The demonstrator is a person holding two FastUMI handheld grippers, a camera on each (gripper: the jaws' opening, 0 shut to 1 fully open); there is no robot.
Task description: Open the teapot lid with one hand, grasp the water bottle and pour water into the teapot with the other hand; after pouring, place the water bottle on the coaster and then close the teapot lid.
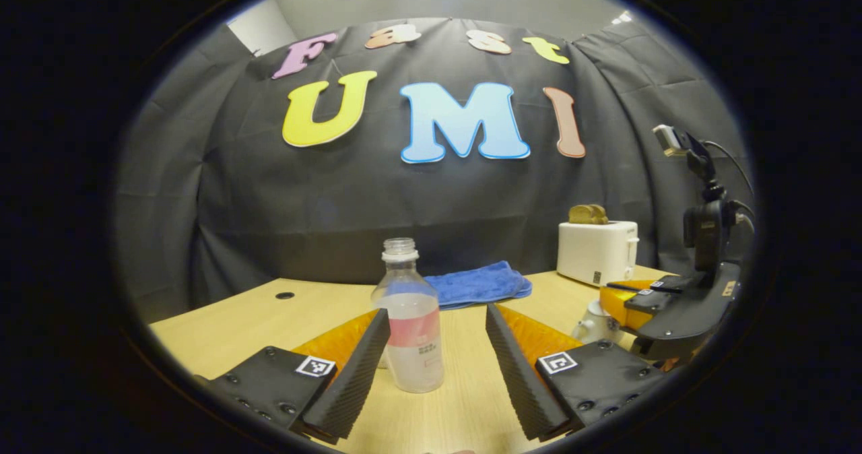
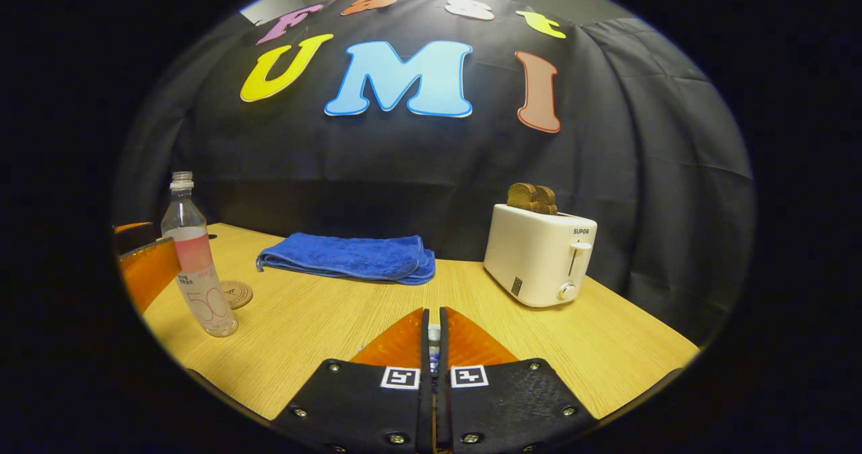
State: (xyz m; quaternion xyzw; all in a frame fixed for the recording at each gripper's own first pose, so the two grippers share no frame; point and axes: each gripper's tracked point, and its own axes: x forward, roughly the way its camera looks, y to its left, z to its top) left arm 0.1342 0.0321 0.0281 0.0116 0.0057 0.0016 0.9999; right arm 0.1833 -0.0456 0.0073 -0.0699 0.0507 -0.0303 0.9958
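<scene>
Left tongs [image 1: 431,353] spread wide around an uncapped water bottle [image 1: 408,319], not touching it.

Standing upright on the bench [image 2: 323,326], between the left fingers, one bottle, part full. Right tongs [image 2: 432,336] nearly closed on something small and pale, too hidden to identify. One teapot [image 1: 596,320] under the right tongs. One coaster [image 2: 236,294] just beside the bottle; one blue towel [image 2: 350,257]; one white toaster [image 2: 539,255] with two slices.
</scene>
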